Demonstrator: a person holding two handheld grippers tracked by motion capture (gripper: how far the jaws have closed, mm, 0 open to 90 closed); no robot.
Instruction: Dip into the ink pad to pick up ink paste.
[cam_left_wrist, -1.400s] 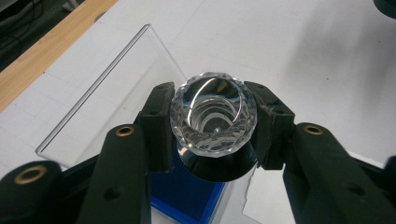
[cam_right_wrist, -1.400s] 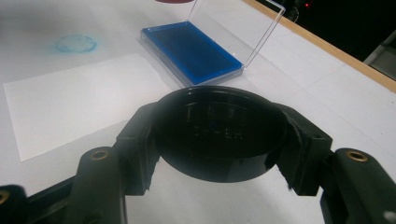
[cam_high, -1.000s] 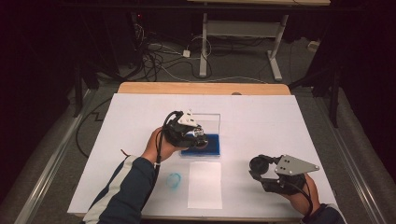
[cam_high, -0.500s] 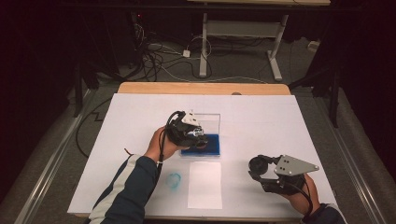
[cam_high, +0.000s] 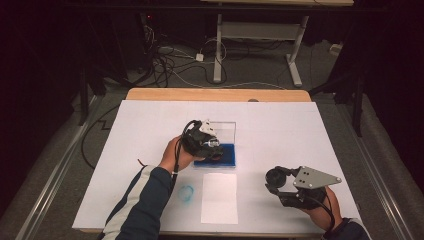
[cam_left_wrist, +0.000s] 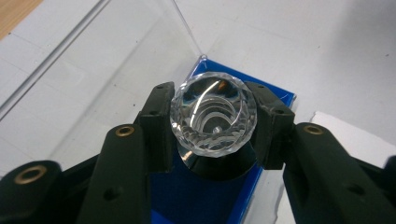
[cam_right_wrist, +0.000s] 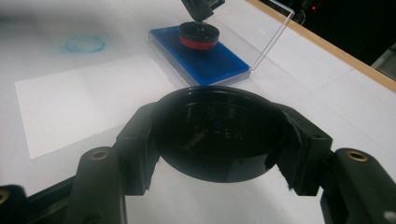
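Two black fingers (cam_left_wrist: 156, 128) of the left gripper (cam_left_wrist: 211, 127) pinch the faceted clear knob of a stamp (cam_left_wrist: 213, 116), whose dark base sits on the blue ink pad (cam_left_wrist: 196, 196). In the high view that gripper (cam_high: 204, 142) is over the pad's open case (cam_high: 220, 145), the clear lid (cam_high: 223, 128) standing up behind it. In the right gripper view the stamp's red-ringed base (cam_right_wrist: 199, 35) appears to rest on the pad surface.

The right gripper (cam_right_wrist: 219, 135) has its fingers closed around a round black cap (cam_right_wrist: 218, 133), held low over the desk (cam_high: 280, 120) at the near right, well apart from the pad; the high view shows it there too (cam_high: 280, 182).

What could go wrong, as I judge it: the knob is smooth and cut in facets, so a tilt of the hand could let it slip or twist between the fingers, and the stamp would ink unevenly or tip onto the desk. Lifting at an angle could also drag the light case along or knock the upright lid. On the way to the white paper sheet (cam_high: 219, 197), a wet face could smear, as the faint blue ring (cam_high: 186, 192) beside the sheet suggests.

Against the picture from a second ago, the left hand has come lower onto the pad, though the shift is small; the right hand and cap have kept their place.
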